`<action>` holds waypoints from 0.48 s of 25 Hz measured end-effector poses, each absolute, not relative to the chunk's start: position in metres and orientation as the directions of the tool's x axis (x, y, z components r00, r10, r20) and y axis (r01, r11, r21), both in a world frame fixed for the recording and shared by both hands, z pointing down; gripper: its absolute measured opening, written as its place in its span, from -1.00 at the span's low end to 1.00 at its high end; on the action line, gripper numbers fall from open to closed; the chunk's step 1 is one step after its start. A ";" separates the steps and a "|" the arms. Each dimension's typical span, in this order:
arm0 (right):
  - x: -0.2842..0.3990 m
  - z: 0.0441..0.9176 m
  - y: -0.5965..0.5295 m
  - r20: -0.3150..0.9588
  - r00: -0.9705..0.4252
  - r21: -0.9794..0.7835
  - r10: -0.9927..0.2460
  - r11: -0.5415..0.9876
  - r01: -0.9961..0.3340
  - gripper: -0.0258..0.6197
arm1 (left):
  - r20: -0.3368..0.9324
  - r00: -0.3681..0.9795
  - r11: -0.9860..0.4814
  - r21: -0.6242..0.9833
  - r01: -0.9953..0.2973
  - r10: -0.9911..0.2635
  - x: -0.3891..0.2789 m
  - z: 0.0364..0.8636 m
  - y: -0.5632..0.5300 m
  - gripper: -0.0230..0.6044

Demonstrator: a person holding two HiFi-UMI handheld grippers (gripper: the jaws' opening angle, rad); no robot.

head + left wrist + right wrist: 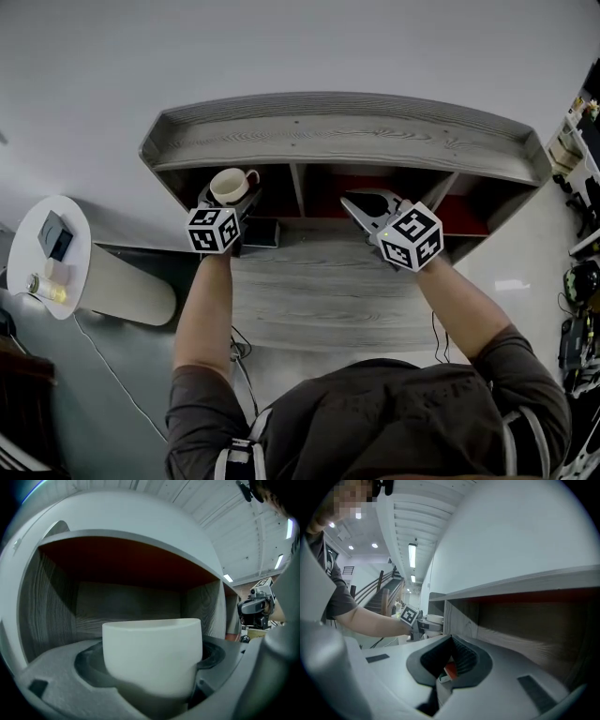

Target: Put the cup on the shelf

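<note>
Plainly, the cup (pixel 230 185) was grasped by the left gripper (pixel 229 201), with the 2 widely spread jaws pressed on either side of its smooth white wall. A round, matte body with a straight rim was shown in the left gripper view (pixel 152 656), and a small loop handle was seen from above. The cup was held just in front of the shelf's (pixel 347 141) left compartment, not yet inside it. The shelf was made of grey, streaky wood-grain board, curved along its front, with a raised lip round the top. A dull red ceiling and grained side walls (pixel 51 602) were seen inside the compartment. The right gripper (pixel 352 202) was clenched, its 2 ribbed dark pads met in a narrow V (pixel 449 658), and it was held near the middle compartment. A desk (pixel 319 300) of the same grained board was seen beneath both grippers.
</note>
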State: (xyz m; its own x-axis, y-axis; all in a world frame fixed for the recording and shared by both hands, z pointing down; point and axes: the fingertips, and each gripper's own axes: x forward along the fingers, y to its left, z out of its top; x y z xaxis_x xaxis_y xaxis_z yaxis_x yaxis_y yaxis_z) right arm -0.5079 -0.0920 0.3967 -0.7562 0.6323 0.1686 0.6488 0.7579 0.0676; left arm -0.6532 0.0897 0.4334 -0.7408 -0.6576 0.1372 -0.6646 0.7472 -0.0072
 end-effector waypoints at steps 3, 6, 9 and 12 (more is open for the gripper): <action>-0.512 0.400 -0.094 0.177 -0.752 0.063 0.635 0.755 0.653 -0.94 | 0.158 -0.750 0.759 -0.010 -0.651 -0.642 -0.663 0.445 0.091 0.46; -0.514 0.401 -0.094 0.182 -0.746 0.059 0.641 0.750 0.659 -0.94 | 0.197 -0.754 0.764 -0.032 -0.644 -0.627 -0.669 0.459 0.090 0.46; -0.514 0.402 -0.094 0.184 -0.740 0.055 0.648 0.744 0.665 -0.94 | 0.211 -0.760 0.766 -0.071 -0.640 -0.615 -0.673 0.469 0.089 0.46; -0.511 0.402 -0.094 0.182 -0.735 0.051 0.653 0.740 0.670 -0.94 | 0.198 -0.769 0.765 -0.115 -0.634 -0.607 -0.673 0.470 0.087 0.46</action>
